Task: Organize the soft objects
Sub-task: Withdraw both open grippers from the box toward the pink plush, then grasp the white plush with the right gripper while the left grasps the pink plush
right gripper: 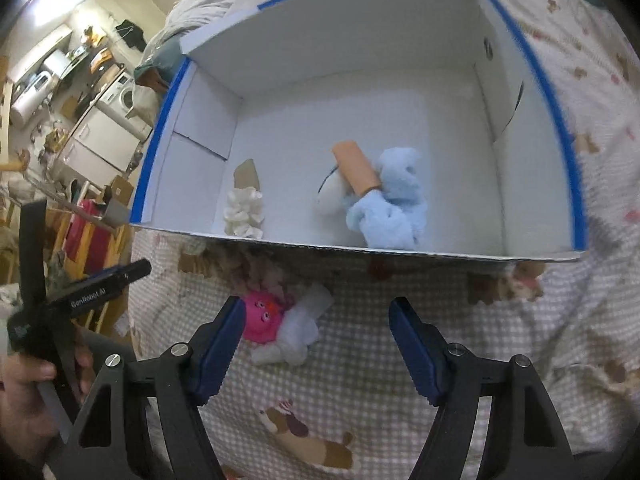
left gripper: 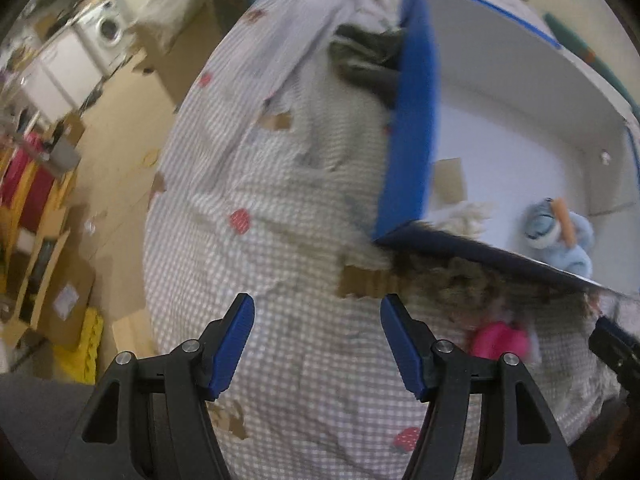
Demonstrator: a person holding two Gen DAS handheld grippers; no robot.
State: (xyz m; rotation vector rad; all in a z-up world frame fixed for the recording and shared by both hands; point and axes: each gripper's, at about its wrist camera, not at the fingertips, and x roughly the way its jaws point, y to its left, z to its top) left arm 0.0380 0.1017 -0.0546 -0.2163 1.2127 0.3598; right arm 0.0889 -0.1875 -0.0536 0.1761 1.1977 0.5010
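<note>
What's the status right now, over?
Left gripper and right gripper open, empty. Pink plush toy on checked bedspread, outside box; blue plush inside. Nothing in the way.

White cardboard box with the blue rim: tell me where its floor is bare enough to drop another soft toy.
Inside the white cardboard box with blue rim, the floor is bare along the far wall and in the right part, right of the light blue plush toy. The near edge is crowded: that plush, the orange tube on it, and the cream fluffy scrunchie at near left.
</note>
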